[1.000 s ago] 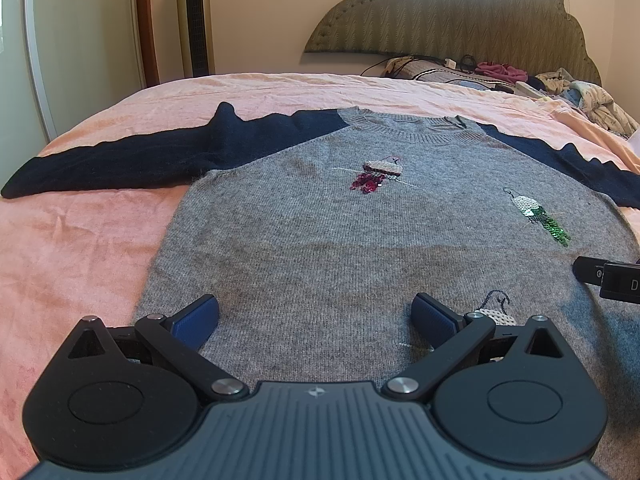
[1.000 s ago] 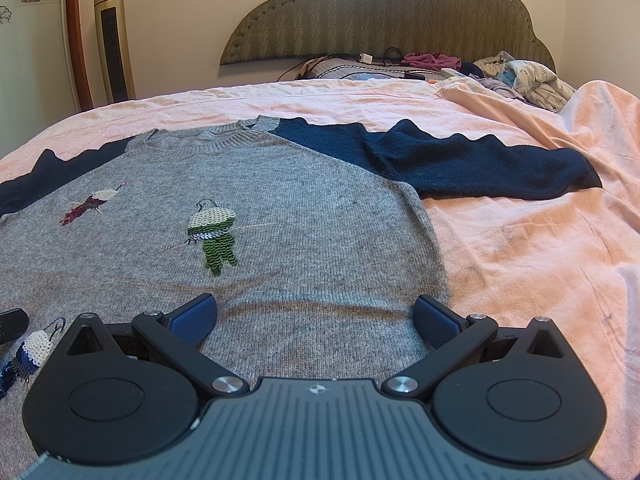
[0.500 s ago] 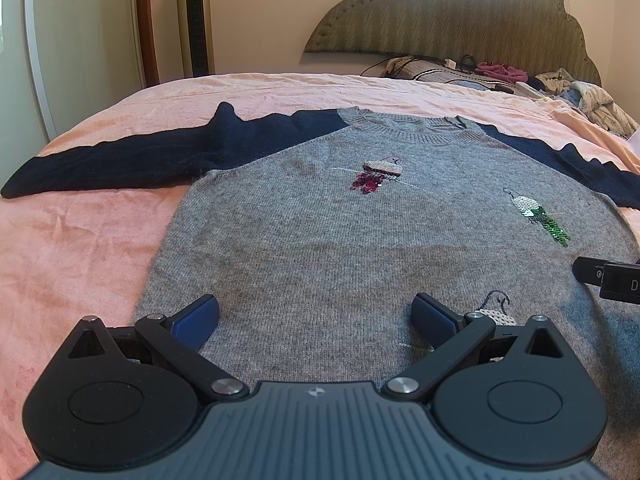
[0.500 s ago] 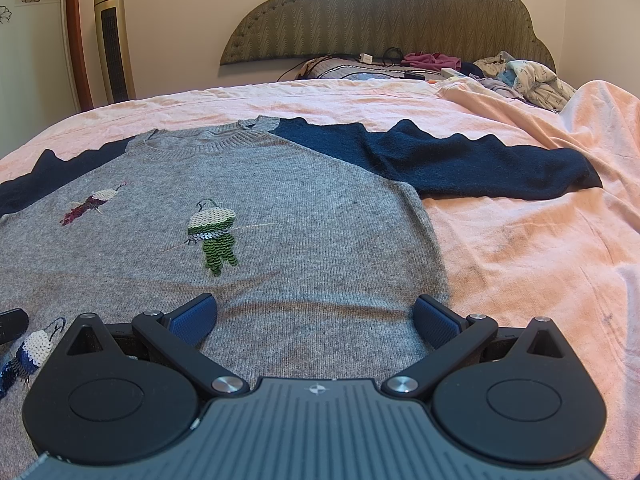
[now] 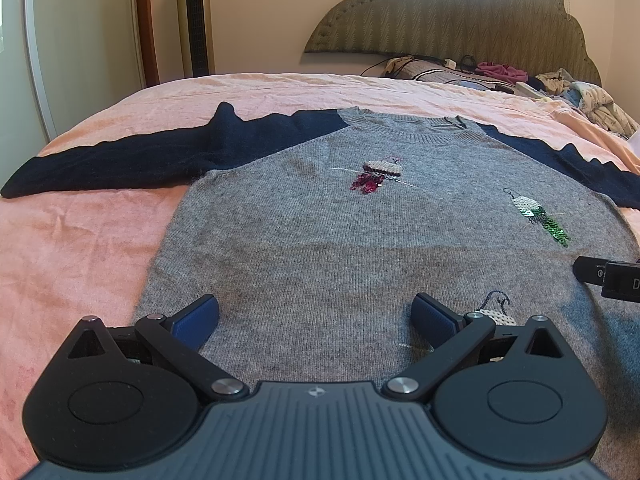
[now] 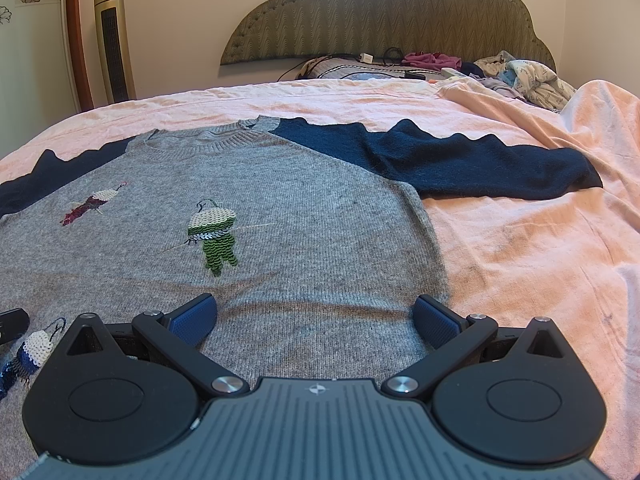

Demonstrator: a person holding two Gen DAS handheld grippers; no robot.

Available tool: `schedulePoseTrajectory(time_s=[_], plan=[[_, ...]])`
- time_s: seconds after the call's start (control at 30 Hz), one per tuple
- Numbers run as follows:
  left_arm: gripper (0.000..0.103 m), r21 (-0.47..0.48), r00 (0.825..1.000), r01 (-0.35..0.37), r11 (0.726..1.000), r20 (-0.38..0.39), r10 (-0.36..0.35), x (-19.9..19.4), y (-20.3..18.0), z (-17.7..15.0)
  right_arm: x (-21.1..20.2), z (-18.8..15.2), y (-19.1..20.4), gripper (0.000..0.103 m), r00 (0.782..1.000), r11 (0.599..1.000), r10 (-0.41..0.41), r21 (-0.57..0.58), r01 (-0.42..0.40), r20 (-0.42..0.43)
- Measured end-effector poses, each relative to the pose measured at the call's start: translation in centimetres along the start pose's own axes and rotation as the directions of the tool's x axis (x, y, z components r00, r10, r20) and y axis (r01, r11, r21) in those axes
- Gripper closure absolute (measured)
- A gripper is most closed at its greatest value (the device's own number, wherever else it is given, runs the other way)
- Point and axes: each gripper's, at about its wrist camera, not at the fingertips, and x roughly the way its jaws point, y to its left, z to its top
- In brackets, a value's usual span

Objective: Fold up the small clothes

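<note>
A white wardrobe door with flower decals (image 5: 24, 40) and a tall gold tower fan (image 5: 195, 16) are standing against the wall at the far left, beyond the bed's pink sheet (image 5: 72, 240). On that sheet a grey knit sweater with navy sleeves and sequined bird motifs (image 5: 340, 240) is lying flat, front up, collar toward the headboard, with both sleeves spread out to the sides. The left sleeve is reaching toward the bed's left edge.

The left gripper (image 5: 315, 314) is hovering over the sweater's lower hem near its left corner, its blue-padded fingers (image 5: 198, 317) spread wide and holding nothing. A black part of the other gripper is showing at the right edge of the left view, above the knit.

The right gripper (image 6: 315, 314) is sitting over the hem's right part, its jaws likewise splayed wide and empty, the right pad (image 6: 434, 317) just at the sweater's side edge.

Farther right, the navy right sleeve (image 6: 480, 168) is lying stretched across the sheet. Behind it a rumple of pink bedding (image 6: 580, 120) is rising, and a heap of loose clothes and cables (image 6: 500, 70) is crowding the foot of the quilted olive headboard (image 6: 380, 12).
</note>
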Motion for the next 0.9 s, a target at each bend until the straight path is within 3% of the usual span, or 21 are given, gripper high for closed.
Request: schedulePoseTrajectory(time_s=[0.1,0.2,0.27,0.4,0.5,0.57,0.7,0.83,0.9], plan=[[0.0,0.0,1.0,0.0,1.0,0.0,0.0,0.0,0.0,0.0,-0.3,1.7,-2.8,0.0,0.995,0.989,0.099,0.11,-0.099,0.002],[0.0,0.0,1.0,0.0,1.0,0.0,0.0,0.0,0.0,0.0,-1.0,4.4,-8.7,0.0,0.972,0.921,0.216,0.311,-0.235,0.097],[0.0,0.0,1.0,0.0,1.0,0.0,0.0,0.0,0.0,0.0,-0.5,5.8,-14.3,0.0,0.958,0.832,0.235,0.476,-0.286,0.166],[0.0,-0.001,1.0,0.0,1.0,0.001,0.0,0.0,0.0,0.0,1.7,7.1,-25.5,0.0,0.96,0.621,0.144,0.733,-0.278,0.242],[0.0,-0.001,1.0,0.0,1.0,0.001,0.0,0.0,-0.1,0.0,3.5,6.7,-31.8,0.013,0.962,0.474,0.069,0.84,-0.265,0.265],[0.0,-0.002,1.0,0.0,1.0,0.001,0.0,0.0,-0.1,0.0,5.0,6.1,-34.4,0.021,0.97,0.413,0.028,0.881,-0.233,0.243],[0.0,-0.001,1.0,0.001,1.0,0.0,-0.001,0.0,-0.1,0.1,8.0,5.3,-36.6,0.03,0.979,0.374,0.018,0.906,-0.197,0.205],[0.0,-0.002,1.0,0.001,1.0,0.001,-0.001,0.0,-0.1,0.0,9.9,5.6,-36.6,0.044,0.976,0.413,0.002,0.889,-0.197,0.216],[0.0,-0.002,1.0,0.001,1.0,0.001,-0.001,0.0,-0.1,0.0,10.8,5.7,-36.4,0.057,0.977,0.425,-0.013,0.886,-0.186,0.211]])
